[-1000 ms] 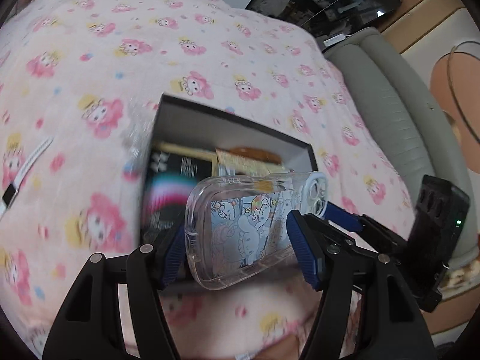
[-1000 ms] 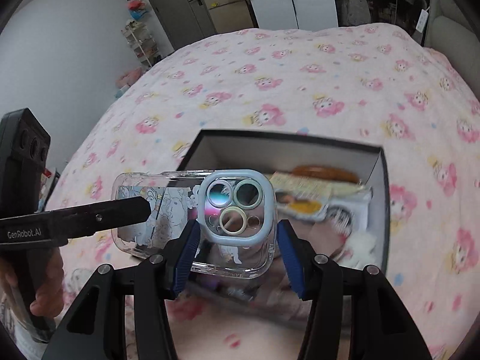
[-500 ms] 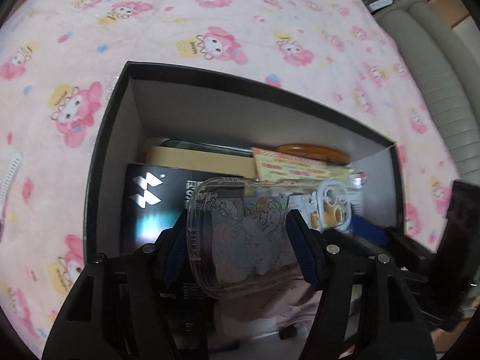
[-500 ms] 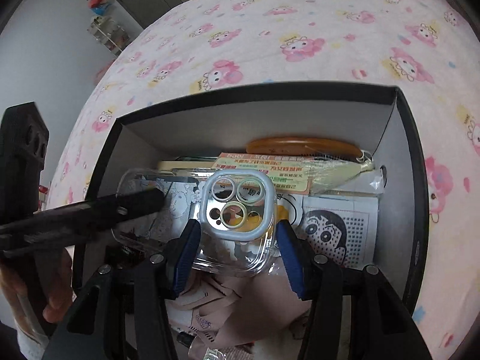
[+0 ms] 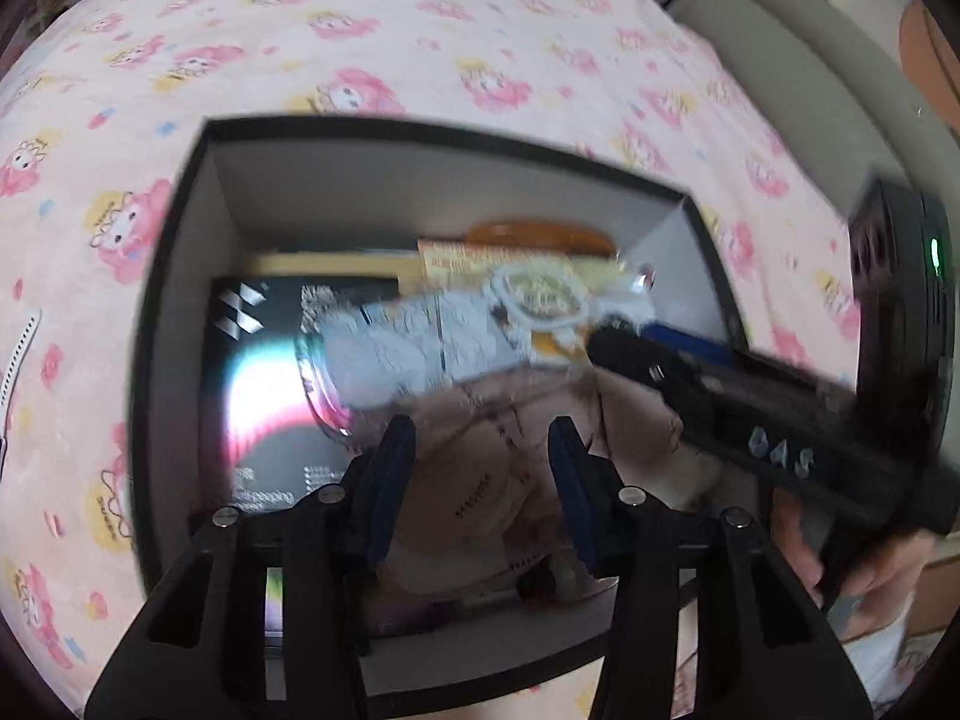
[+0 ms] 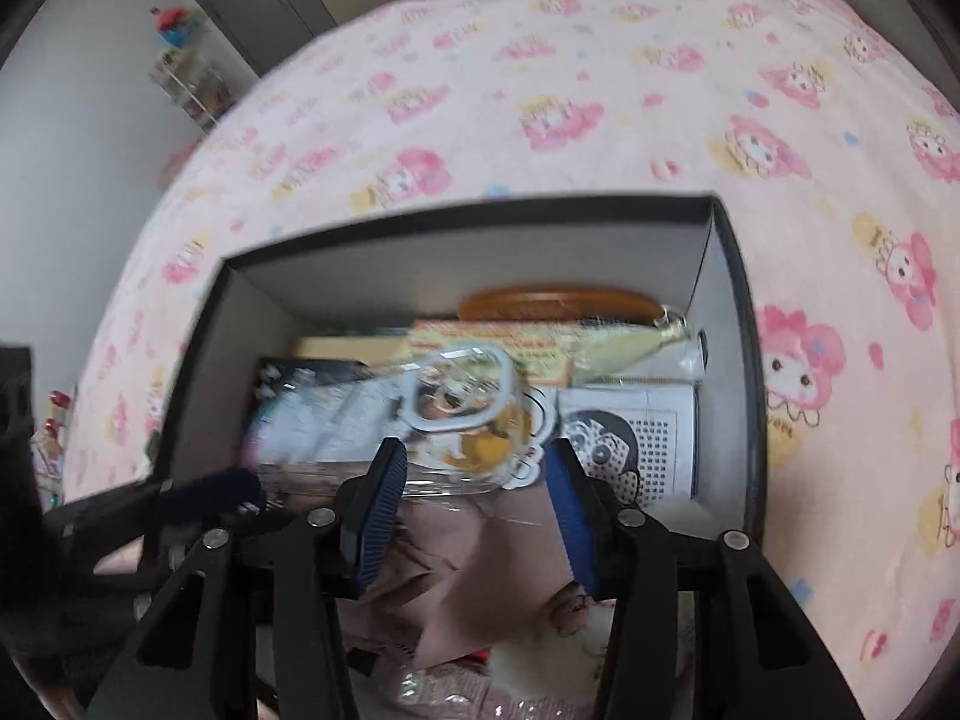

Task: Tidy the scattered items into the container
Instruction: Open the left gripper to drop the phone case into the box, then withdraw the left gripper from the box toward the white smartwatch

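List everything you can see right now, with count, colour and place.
box: one, black outside, grey inside, on the bedspread.
phone case: one, clear with pale blue camera ring, lying in the box, free of both grippers.
black carton: one, left side of the box.
orange oval item: one, at the back wall.
cartoon pouch: one, white, right side.
pink cloth: one, near side.
bedspread: one, pink cartoon print.
left gripper: open, over the box.
right gripper: open, over the box.

Glossy clear plastic phone case (image 6: 456,414)
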Demonstrator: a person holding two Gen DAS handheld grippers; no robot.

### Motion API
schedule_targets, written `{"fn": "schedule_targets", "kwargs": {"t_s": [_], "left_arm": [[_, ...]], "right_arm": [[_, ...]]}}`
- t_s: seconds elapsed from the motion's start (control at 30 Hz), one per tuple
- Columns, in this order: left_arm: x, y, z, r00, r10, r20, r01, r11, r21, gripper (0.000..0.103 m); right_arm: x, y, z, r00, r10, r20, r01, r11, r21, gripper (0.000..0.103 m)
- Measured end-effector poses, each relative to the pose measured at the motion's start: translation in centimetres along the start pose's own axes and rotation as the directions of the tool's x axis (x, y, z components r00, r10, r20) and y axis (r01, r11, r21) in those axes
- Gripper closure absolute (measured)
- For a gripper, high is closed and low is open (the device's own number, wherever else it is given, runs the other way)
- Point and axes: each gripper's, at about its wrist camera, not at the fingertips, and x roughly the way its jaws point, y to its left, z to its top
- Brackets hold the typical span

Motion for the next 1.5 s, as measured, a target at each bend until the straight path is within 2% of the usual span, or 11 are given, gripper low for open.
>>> {"fn": "schedule_targets", "kwargs": {"t_s": [0.1,0.17,0.2,0.3,0.37,0.5,0.8,0.93,1.03,1.3,1.5], "left_arm": [[1.4,0.9,0.4,0.997,0.067,-0.039,-0.068,0.997,-0.047,0.066],[1.1,1.9,0.9,0.996,0.087,-0.019,-0.089,0.992,-0.091,0.066],[0.9,2.2,1.1,0.996,0.090,-0.008,-0.090,0.990,-0.105,0.067],[0.5,3.0,1.8,0.992,0.124,0.012,-0.122,0.987,-0.106,0.068],[0.7,3.7,2.3,0.990,0.140,-0.017,-0.141,0.984,-0.109,0.068],[-0.2,4.1,1.9,0.998,0.067,-0.012,-0.068,0.992,-0.109,0.068],[2.3,4.9,4.0,0.998,0.051,-0.034,-0.056,0.984,-0.166,0.068],[-0.1,3.9,3.2,0.999,-0.030,0.041,0.036,0.986,-0.162,0.067],[-1.5,4.3,3.3,0.990,-0.024,0.142,0.051,0.980,-0.191,0.066],[3.5,5.6,3.9,1.000,-0.001,-0.015,-0.003,0.969,-0.248,0.064],[0.9,4.3,3.1,1.000,-0.016,0.023,0.021,0.974,-0.225,0.064]], "right_arm": [[2.4,-0.4,0.4,0.985,0.129,-0.118,-0.120,0.990,0.078,0.061],[3.3,0.0,0.5,0.963,0.230,-0.140,-0.216,0.970,0.110,0.061],[3.5,0.7,0.8,0.961,0.237,-0.141,-0.226,0.970,0.087,0.061],[3.5,2.1,1.8,0.977,0.186,-0.101,-0.187,0.982,-0.002,0.061],[3.5,1.6,1.9,0.986,0.146,-0.076,-0.146,0.989,0.001,0.061],[2.6,0.6,1.5,0.994,0.086,-0.066,-0.086,0.996,0.007,0.061],[0.7,2.3,1.1,0.999,0.010,-0.036,-0.013,0.995,-0.103,0.061],[2.4,2.2,1.0,0.997,-0.032,-0.069,0.025,0.995,-0.099,0.061],[3.4,1.6,1.3,0.996,-0.045,-0.080,0.040,0.997,-0.071,0.061],[3.6,1.5,1.1,0.995,-0.055,-0.085,0.049,0.996,-0.073,0.061],[3.2,1.1,1.2,0.994,-0.081,-0.072,0.077,0.995,-0.059,0.061]]}}
